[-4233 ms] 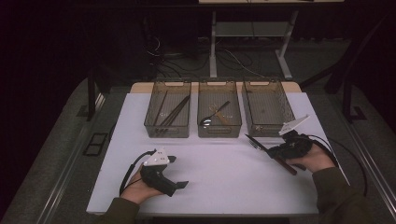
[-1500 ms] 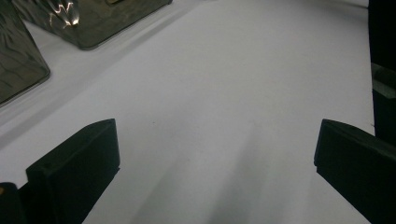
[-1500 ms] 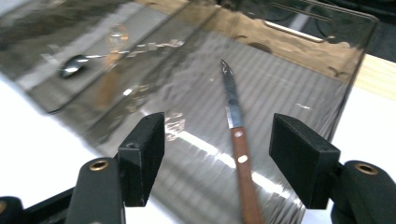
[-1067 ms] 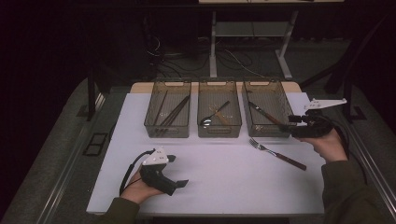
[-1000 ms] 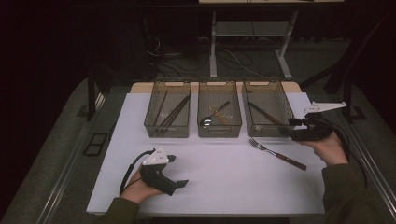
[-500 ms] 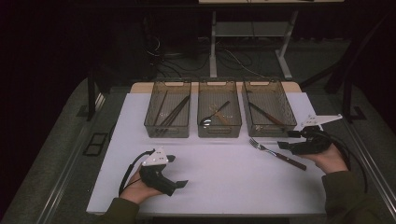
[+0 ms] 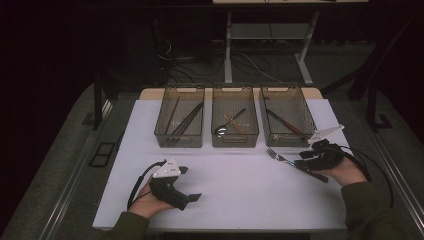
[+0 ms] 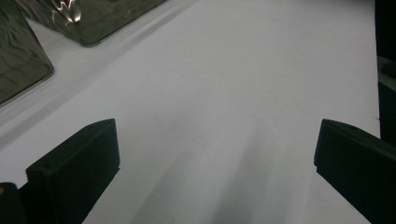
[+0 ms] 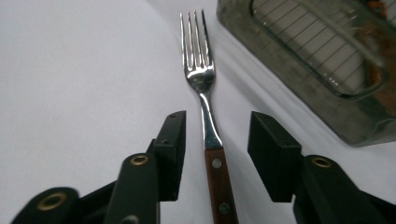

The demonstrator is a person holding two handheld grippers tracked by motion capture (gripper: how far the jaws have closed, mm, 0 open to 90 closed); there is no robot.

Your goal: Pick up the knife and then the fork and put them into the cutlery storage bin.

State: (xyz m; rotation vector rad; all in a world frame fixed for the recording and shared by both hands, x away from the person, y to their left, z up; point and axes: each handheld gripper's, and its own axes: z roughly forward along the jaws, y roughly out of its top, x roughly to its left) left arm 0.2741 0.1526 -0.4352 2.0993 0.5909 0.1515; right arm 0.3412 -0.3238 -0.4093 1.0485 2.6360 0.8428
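The fork (image 9: 209, 135) handle runs off the bottom edge in the right gripper view; in the high view its far end lies under the right tongs (image 7: 306, 162). Utensils in the bins (image 7: 180, 122) at 12 o'clock are too small to name.

Open white mat (image 7: 240, 185) before three bins (image 7: 235, 122).

Fork (image 9: 205, 107) between closing jaws, seemingly untouched, bin (image 9: 299, 70) beside

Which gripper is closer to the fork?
The right gripper. Its jaws have just been closing and sit either side of the fork, not yet pressing it. The left gripper rests far across the table.
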